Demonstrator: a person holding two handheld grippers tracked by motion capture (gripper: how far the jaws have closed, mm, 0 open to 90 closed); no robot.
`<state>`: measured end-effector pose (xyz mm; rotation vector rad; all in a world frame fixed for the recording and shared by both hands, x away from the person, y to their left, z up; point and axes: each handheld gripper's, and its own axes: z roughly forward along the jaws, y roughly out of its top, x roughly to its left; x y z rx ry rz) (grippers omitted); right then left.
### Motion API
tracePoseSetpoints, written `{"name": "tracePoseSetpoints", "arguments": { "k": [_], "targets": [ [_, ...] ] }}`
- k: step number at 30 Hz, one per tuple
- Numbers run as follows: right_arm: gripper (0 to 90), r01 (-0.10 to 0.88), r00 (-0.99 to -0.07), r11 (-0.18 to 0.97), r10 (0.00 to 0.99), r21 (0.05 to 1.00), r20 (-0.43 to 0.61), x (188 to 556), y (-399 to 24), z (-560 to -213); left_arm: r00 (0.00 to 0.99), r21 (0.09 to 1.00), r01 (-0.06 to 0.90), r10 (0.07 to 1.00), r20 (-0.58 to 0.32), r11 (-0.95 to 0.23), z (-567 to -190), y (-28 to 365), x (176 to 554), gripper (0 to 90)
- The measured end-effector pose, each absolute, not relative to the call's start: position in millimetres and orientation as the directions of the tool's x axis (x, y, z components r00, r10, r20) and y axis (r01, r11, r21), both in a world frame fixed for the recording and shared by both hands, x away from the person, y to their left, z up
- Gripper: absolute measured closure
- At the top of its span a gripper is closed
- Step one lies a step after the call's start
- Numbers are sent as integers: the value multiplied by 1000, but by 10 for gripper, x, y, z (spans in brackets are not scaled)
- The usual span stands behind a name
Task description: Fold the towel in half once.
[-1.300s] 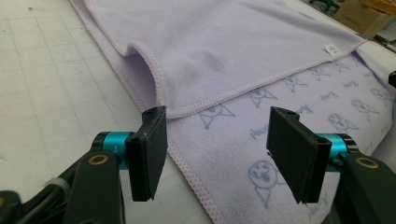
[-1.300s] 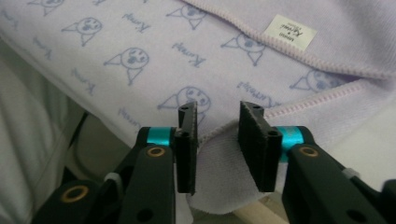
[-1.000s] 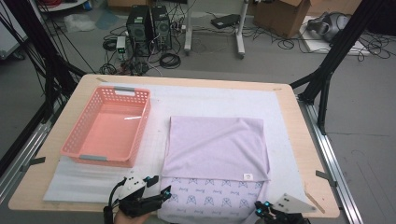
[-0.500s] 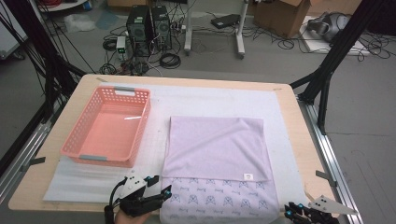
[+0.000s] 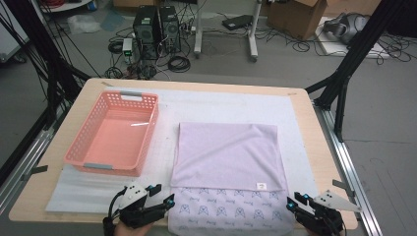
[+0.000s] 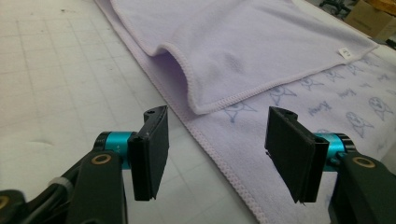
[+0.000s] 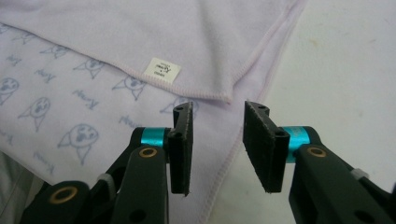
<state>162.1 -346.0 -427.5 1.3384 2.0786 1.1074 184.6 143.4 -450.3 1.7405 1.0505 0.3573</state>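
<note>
Both tongs are hovering at the towel's [image 5: 228, 162] near edge: left tongs [image 6: 212, 149] released, right tongs [image 7: 217, 147] just opening, seemingly gripping nothing, beside its corner.

On the worktop [image 5: 314, 142] lies a mat [image 5: 221, 105], and on the mat sit a basket [image 5: 114, 132] at the left and a folded towel [image 5: 228, 157] just to its right, the two apart. The towel's upper layer is folded back over the lower one, which shows as a strip along the near edge. The left tool [image 5: 160, 197] is at the towel's near left corner, the right tool [image 5: 297, 202] at its near right corner. Computer towers [image 5: 157, 24] stand on the floor behind the worktop.
</note>
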Motion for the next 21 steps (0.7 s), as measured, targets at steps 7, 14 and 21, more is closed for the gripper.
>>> {"name": "tracePoseSetpoints", "arguments": {
  "k": [7,14,21],
  "targets": [
    [600,551,-424,187,902,814,80,1802,-3437,-4270,600,870,482,761,-244,-101,-4482,1446,2018,461],
    [600,572,-427,187,900,799,94,2002,-3388,-4335,650,864,476,728,-219,-165,-4508,1356,2291,527],
    [603,591,-444,224,893,775,81,2210,-3299,-4410,659,820,528,716,-232,-220,-4527,1285,2474,679]
  ]
}}
